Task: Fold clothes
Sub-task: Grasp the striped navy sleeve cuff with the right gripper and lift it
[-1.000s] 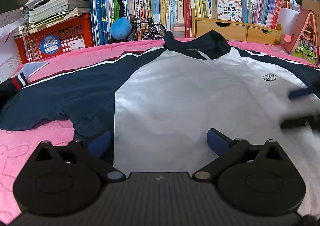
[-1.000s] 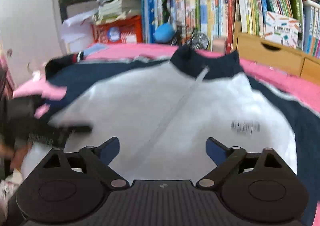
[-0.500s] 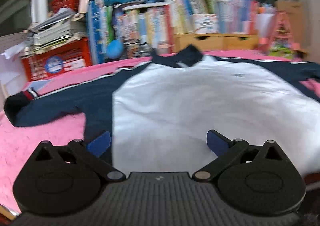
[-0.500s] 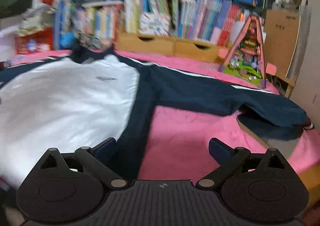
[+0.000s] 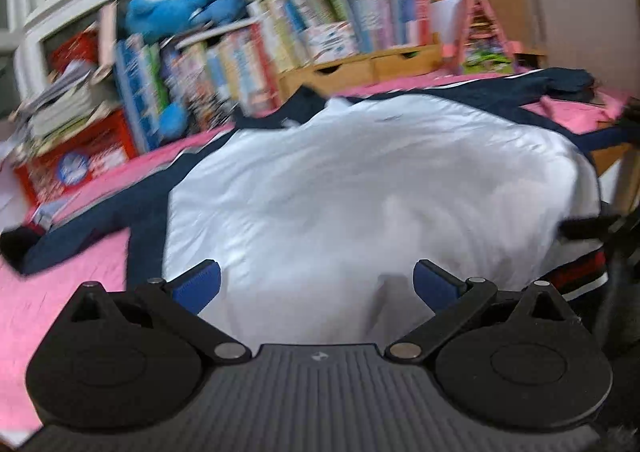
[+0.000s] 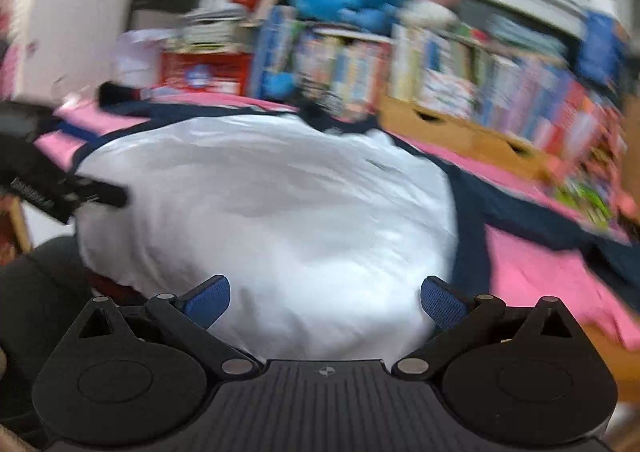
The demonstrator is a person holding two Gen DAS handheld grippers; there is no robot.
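Both grippers, the left gripper [image 5: 316,278] and the right gripper [image 6: 324,298], stood wide and empty, the right's jaws opening, above the near hem of the white-and-navy jacket [image 5: 360,180] spread flat on the pink tabletop [image 5: 52,292]. A clean fold probably wanted each pinching a hem corner squarely, lifting together.

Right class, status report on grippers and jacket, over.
Left gripper open, empty. Right gripper opening, empty. White and navy zip jacket spread flat, unfolded, on pink cloth. Nothing in the way.

Legible text: none | red crate [image 5: 76,164] round label, left of frame: blurred | book spines [image 5: 304,40], upper centre: blurred | jacket [image 5: 360,188] chest emblem: unreadable
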